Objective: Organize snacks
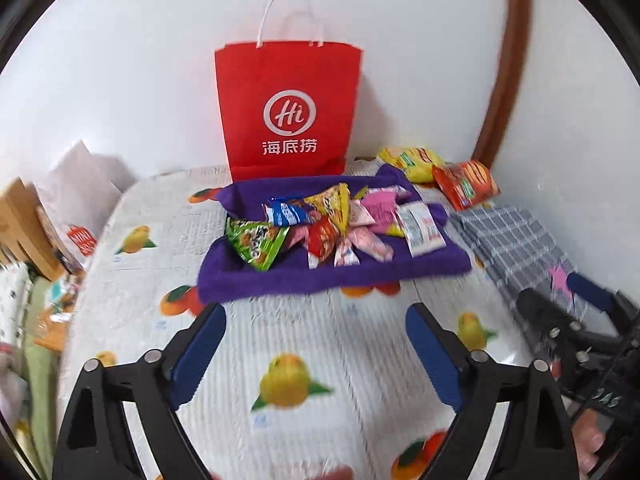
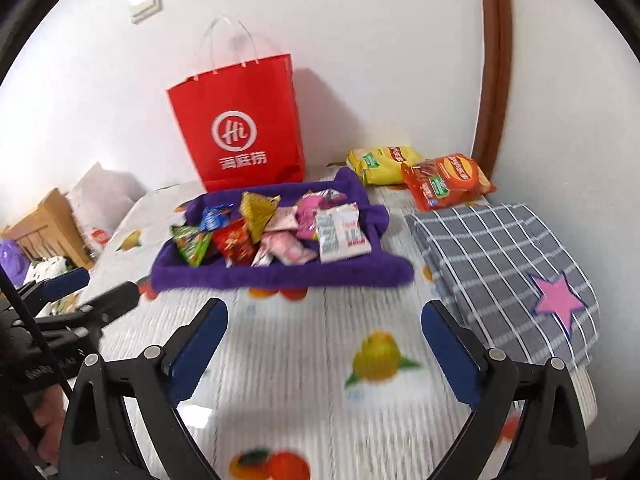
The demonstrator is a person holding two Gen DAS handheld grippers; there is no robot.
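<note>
Several small snack packets (image 1: 328, 220) (image 2: 276, 232) lie heaped on a purple towel (image 1: 332, 276) (image 2: 280, 274) spread on the fruit-print bed cover. Behind it a red paper bag (image 1: 288, 112) (image 2: 240, 132) stands upright against the wall. A yellow chip bag (image 1: 412, 160) (image 2: 384, 164) and an orange chip bag (image 1: 466, 184) (image 2: 448, 184) lie at the back right. My left gripper (image 1: 316, 316) (image 2: 106, 284) is open and holds nothing, short of the towel's near edge. My right gripper (image 2: 324, 312) (image 1: 554, 292) is also open and holds nothing, to the right of the left one.
A folded grey plaid cloth (image 2: 500, 256) (image 1: 516, 244) with a pink star lies right of the towel. White wall and a brown door frame (image 2: 492, 60) close the back. A wooden piece (image 2: 44, 220) and a white bag (image 1: 80, 196) sit off the bed's left side.
</note>
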